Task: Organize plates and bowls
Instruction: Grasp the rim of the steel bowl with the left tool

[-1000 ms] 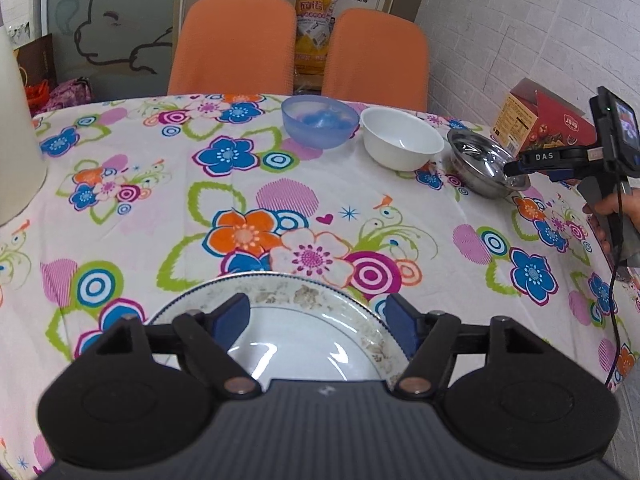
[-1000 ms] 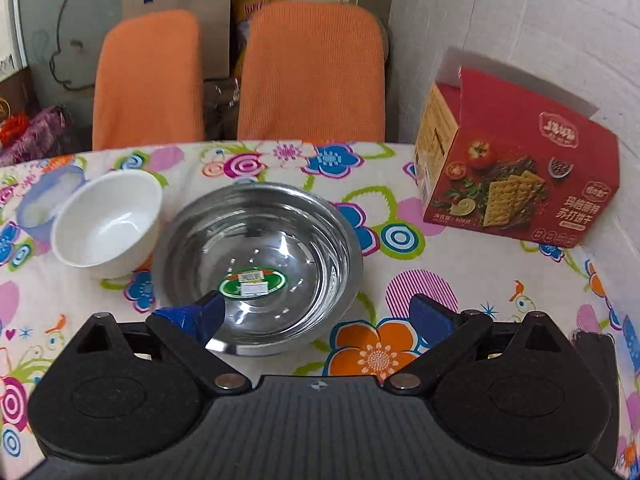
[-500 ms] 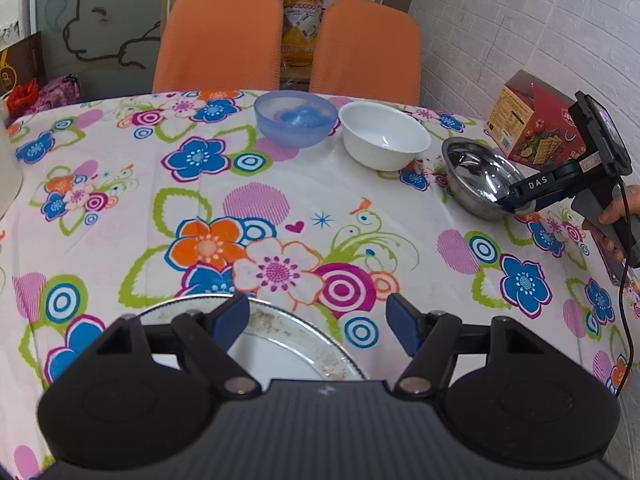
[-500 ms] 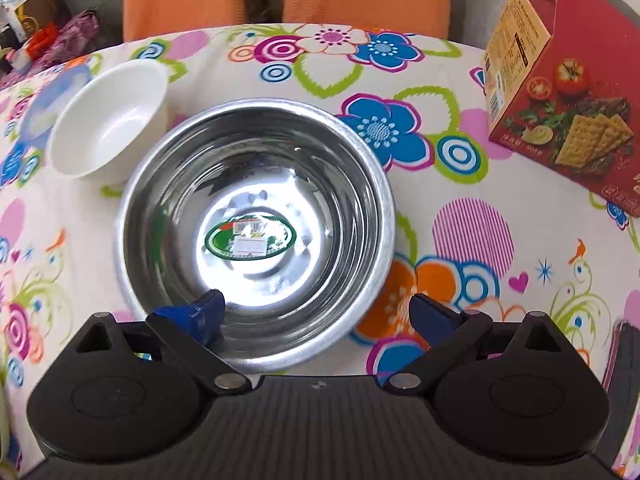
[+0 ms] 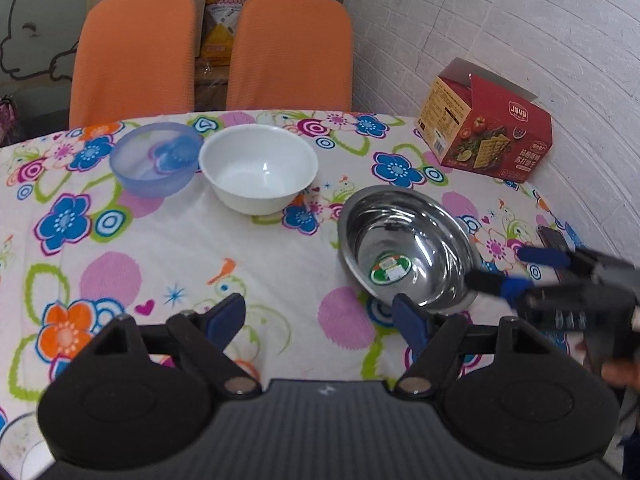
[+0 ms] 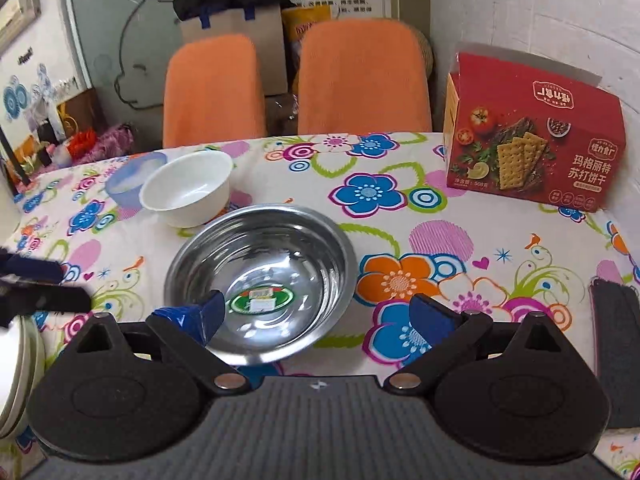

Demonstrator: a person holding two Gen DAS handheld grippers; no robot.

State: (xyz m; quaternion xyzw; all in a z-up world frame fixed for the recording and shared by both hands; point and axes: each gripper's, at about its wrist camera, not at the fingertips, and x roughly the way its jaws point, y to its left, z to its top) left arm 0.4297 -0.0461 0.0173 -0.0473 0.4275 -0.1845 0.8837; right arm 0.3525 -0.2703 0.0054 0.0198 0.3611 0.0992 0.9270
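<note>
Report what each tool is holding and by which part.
Nothing is held. The right tool is open, straddling the steel bowl's near rim; the left tool is open over the tablecloth.

The red cracker box (image 6: 532,140) reads "玛格丽特 苏打饼干" and "508克"; the steel bowl's sticker (image 6: 260,300) is illegible.

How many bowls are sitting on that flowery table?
3. A blue bowl at the far left, a white bowl right beside it, and a steel bowl nearer, by the right-hand tool. Others may sit outside the view.

Both wrist views low, facing chairs, sharing steel bowl (image 5: 404,248) (image 6: 264,276) close
</note>
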